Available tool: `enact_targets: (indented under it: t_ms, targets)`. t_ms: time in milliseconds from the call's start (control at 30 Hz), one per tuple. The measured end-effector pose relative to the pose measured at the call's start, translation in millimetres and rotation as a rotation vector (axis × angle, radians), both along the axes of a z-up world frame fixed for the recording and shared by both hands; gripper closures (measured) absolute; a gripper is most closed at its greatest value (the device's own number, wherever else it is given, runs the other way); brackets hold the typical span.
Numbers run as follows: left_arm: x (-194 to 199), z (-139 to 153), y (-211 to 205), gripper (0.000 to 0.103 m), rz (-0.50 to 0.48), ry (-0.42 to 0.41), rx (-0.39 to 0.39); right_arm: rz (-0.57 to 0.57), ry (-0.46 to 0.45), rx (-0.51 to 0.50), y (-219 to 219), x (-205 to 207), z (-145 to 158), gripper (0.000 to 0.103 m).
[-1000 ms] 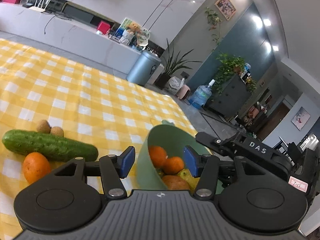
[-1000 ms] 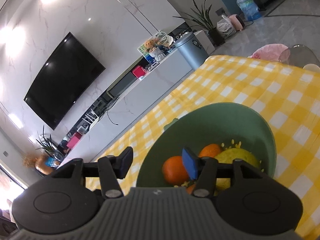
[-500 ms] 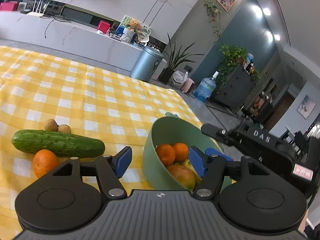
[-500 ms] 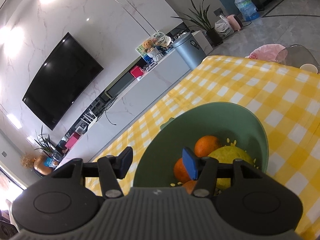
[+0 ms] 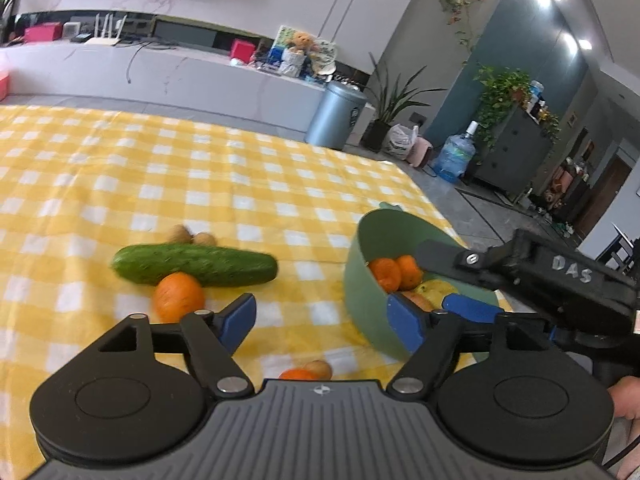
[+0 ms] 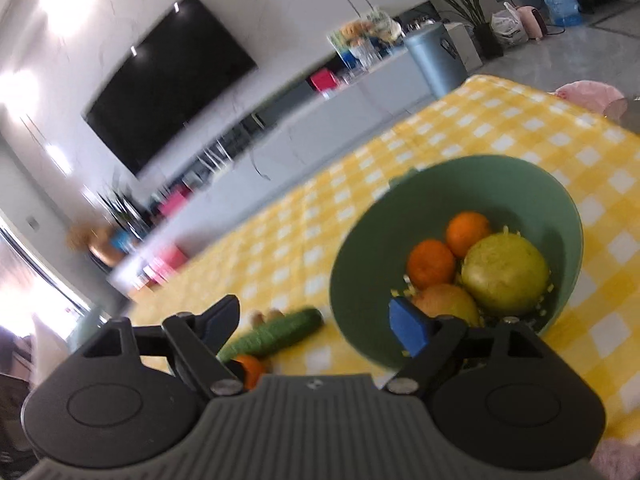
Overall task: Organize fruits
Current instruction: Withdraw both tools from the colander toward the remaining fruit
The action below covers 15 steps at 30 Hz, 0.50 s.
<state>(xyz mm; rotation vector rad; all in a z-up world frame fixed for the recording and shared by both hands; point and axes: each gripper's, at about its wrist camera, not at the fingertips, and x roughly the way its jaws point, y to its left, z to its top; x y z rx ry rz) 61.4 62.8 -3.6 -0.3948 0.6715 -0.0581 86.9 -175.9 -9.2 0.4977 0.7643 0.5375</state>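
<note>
A green bowl (image 5: 366, 292) stands on the yellow checked tablecloth (image 5: 120, 160) at the right, with two oranges (image 5: 394, 272) and yellow fruit inside. A cucumber (image 5: 196, 264), an orange (image 5: 178, 296) and two small brown fruits (image 5: 192, 237) lie left of it. My left gripper (image 5: 322, 320) has its jaws opening over bare cloth, its right pad close to the bowl's wall. My right gripper (image 6: 316, 320) is opening too, nothing pressed between its pads, just short of the bowl (image 6: 440, 184). The bowl holds oranges (image 6: 432, 262) and a yellow-green fruit (image 6: 506, 272).
A small orange and a brown fruit (image 5: 306, 372) lie on the cloth just ahead of the left gripper's body. The table's right edge runs close behind the bowl. A hand (image 5: 626, 400) shows at the right edge. A cucumber (image 6: 276, 334) lies left of the bowl.
Both pairs of jaws have spread much wider. Both grippers have drawn back from the bowl, whose rim no longer sits between the fingers. More of the cloth and loose fruit shows.
</note>
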Motion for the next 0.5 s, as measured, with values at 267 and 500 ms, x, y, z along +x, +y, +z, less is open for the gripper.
enact_targets:
  t_ms: [267, 500]
  targets:
    - [-16.0, 0.3, 19.2, 0.014, 0.069, 0.078, 0.064, 0.083, 0.076, -0.144, 34.7, -13.0, 1.1, 0.012]
    - [-25.2, 1.0, 44.7, 0.014, 0.106, 0.111, 0.035, 0.109, 0.123, -0.184, 44.5, -29.3, -3.0, 0.053]
